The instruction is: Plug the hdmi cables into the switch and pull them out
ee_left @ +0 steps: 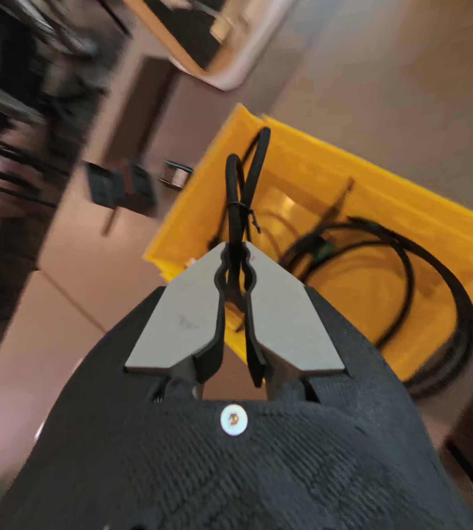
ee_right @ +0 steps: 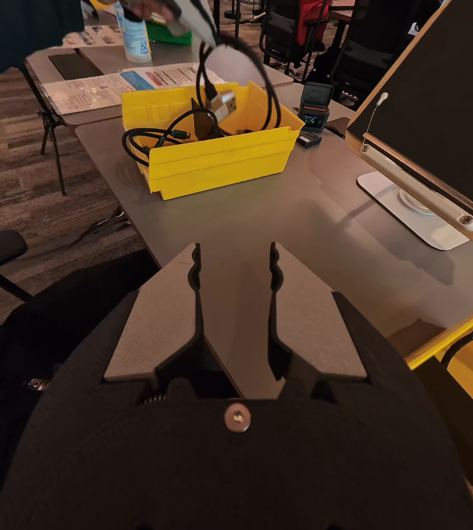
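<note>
My left gripper [ee_left: 236, 246] is shut on a black braided HDMI cable [ee_left: 246, 183], a folded bundle tied with a band, and holds it above a yellow bin [ee_left: 373, 183]. More black cables [ee_left: 401, 258] lie coiled in the bin. In the right wrist view the left gripper [ee_right: 198, 25] is far off and blurred, and the cable loop [ee_right: 269, 94] hangs from it over the bin [ee_right: 218, 169]. A small metallic box, likely the switch [ee_right: 225, 104], hangs among the cables. My right gripper [ee_right: 235, 246] is open and empty over the table's near edge.
A monitor [ee_right: 430, 114] on a silver stand base [ee_right: 410, 206] stands at the right. A small black device with a lit screen [ee_right: 314, 111] sits behind the bin. A second yellow bin [ee_right: 459, 338] is at the near right. A bottle [ee_right: 134, 37] and papers lie on the far table. Across from one pair of fingers to the other is roughly 40 cm.
</note>
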`<state>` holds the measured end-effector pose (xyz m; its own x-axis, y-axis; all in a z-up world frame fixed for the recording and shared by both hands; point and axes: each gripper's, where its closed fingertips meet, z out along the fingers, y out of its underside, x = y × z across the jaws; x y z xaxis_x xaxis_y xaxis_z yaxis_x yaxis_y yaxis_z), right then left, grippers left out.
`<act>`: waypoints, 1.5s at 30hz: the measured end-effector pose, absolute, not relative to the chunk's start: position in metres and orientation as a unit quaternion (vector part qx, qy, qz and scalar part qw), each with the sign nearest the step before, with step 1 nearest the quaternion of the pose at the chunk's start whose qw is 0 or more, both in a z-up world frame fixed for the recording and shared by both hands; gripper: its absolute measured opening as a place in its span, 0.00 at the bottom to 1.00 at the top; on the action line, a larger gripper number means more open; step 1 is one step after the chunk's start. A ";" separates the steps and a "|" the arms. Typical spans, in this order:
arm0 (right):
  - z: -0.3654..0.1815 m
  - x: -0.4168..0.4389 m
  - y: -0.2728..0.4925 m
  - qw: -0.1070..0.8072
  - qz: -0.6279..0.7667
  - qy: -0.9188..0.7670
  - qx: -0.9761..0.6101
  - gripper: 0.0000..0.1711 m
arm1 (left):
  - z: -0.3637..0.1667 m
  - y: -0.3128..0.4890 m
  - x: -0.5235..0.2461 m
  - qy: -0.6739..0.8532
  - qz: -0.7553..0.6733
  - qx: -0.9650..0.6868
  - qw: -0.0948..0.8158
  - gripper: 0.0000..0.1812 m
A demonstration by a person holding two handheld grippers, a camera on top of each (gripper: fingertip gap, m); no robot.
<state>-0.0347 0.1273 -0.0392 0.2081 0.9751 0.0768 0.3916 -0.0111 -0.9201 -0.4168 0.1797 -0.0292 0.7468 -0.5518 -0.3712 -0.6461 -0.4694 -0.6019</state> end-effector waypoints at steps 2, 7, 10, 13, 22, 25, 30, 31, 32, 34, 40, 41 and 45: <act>-0.039 -0.031 0.128 0.450 0.325 -0.535 -0.636 0.27 | 0.006 0.190 -0.426 0.314 0.093 -0.837 0.438 0.02; -0.037 -0.025 0.123 0.458 0.315 -0.535 -0.636 0.27 | 0.049 0.199 -0.423 0.294 0.161 -0.805 0.490 0.02; -0.033 -0.022 0.120 0.463 0.318 -0.532 -0.634 0.27 | 0.077 0.200 -0.413 0.286 0.201 -0.782 0.516 0.02; -0.031 -0.021 0.119 0.462 0.322 -0.530 -0.633 0.27 | 0.112 0.195 -0.393 0.282 0.201 -0.758 0.553 0.02; -0.032 -0.023 0.111 0.457 0.317 -0.544 -0.628 0.27 | 0.161 0.185 -0.346 0.272 0.188 -0.737 0.589 0.03; -0.026 -0.014 0.112 0.469 0.304 -0.542 -0.628 0.27 | 0.157 0.186 -0.335 0.267 0.184 -0.740 0.589 0.02; -0.002 0.030 0.138 0.510 0.283 -0.491 -0.647 0.29 | 0.168 0.179 -0.294 0.279 0.171 -0.734 0.595 0.02; 0.004 0.043 0.145 0.521 0.283 -0.474 -0.651 0.29 | 0.172 0.176 -0.282 0.282 0.167 -0.731 0.599 0.02; 0.012 0.058 0.151 0.534 0.283 -0.455 -0.654 0.29 | 0.177 0.173 -0.268 0.290 0.164 -0.727 0.601 0.02; 0.026 0.089 0.165 0.564 0.276 -0.409 -0.662 0.29 | 0.182 0.165 -0.240 0.311 0.158 -0.721 0.598 0.03; 0.034 0.170 0.201 0.604 0.217 -0.301 -0.705 0.29 | 0.165 0.144 -0.191 0.354 0.137 -0.720 0.581 0.03; 0.035 0.175 0.202 0.606 0.220 -0.294 -0.705 0.29 | 0.156 0.144 -0.188 0.358 0.130 -0.725 0.574 0.03; 0.039 0.174 0.201 0.612 0.231 -0.294 -0.697 0.28 | 0.105 0.150 -0.179 0.360 0.092 -0.767 0.523 0.03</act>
